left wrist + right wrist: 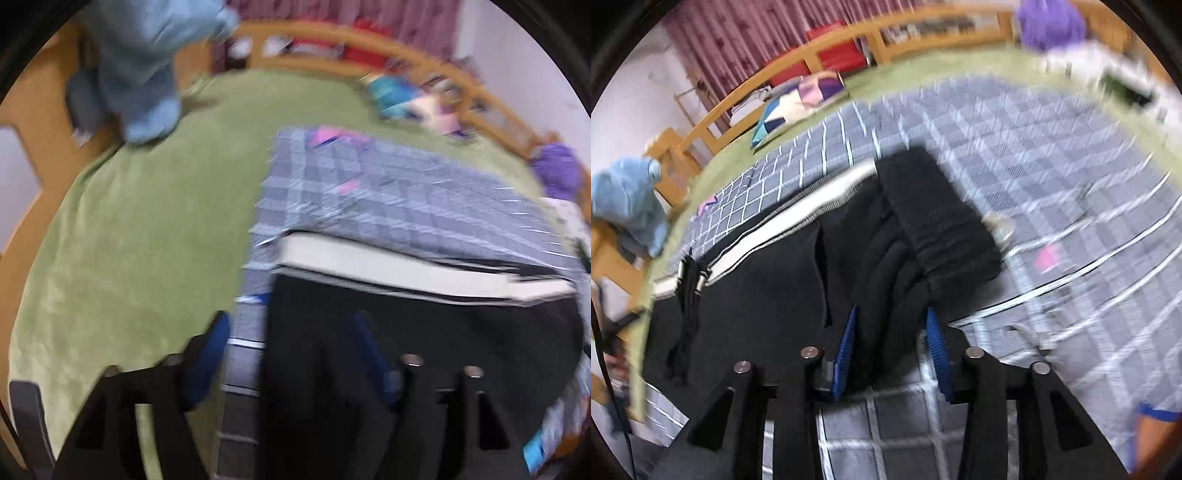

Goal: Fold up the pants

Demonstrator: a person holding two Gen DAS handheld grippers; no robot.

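Observation:
Black pants with a cream side stripe lie on a grey checked blanket. The left gripper is open, its blue pads straddling the pants' left edge. In the right wrist view the pants lie folded, the gathered waistband bunched ahead. The right gripper has its blue pads on either side of a thick fold of black cloth, apparently closed on it. Both views are motion-blurred.
A green bedspread covers the bed inside a wooden rail. A light blue garment hangs at the far left. A patterned pillow and a purple item lie near the rail.

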